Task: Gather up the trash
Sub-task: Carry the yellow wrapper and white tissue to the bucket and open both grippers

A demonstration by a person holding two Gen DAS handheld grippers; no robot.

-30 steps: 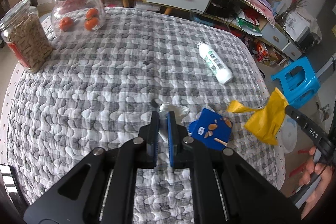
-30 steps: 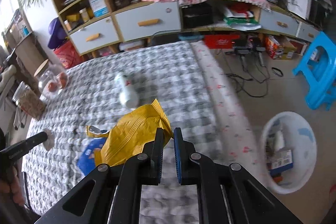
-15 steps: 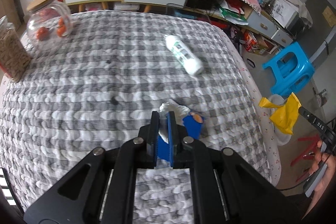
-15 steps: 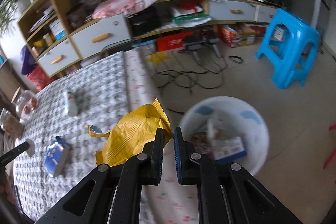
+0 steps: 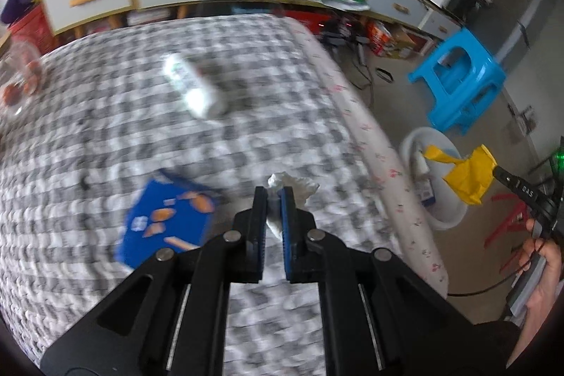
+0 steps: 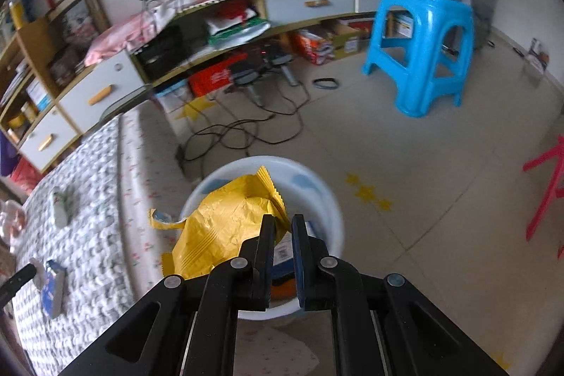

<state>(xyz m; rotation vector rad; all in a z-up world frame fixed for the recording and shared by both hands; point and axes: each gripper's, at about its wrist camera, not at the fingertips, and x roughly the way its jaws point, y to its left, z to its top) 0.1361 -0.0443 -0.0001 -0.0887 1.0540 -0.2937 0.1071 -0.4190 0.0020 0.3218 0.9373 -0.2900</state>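
My left gripper [image 5: 273, 196] is shut on a crumpled white tissue [image 5: 296, 187] and holds it above the right part of the checkered bed [image 5: 105, 129]. A blue snack box [image 5: 165, 221] and a white bottle [image 5: 194, 87] lie on the bed. My right gripper [image 6: 283, 224] is shut on a yellow snack bag [image 6: 225, 221] and holds it over the white bin [image 6: 324, 199] on the floor. The bin [image 5: 440, 217] and the yellow bag [image 5: 465, 175] also show in the left wrist view. The bin holds some trash.
A blue plastic stool [image 6: 419, 48] stands on the floor beyond the bin. Cables [image 6: 246, 125] lie on the floor by low shelves and drawers [image 6: 105, 90]. A glass jar with red items [image 5: 17, 76] sits at the bed's far left.
My right gripper has carried the yellow bag from beside the bed to over the bin. My left gripper has swung right with the tissue, past the blue box, toward the bed's edge.
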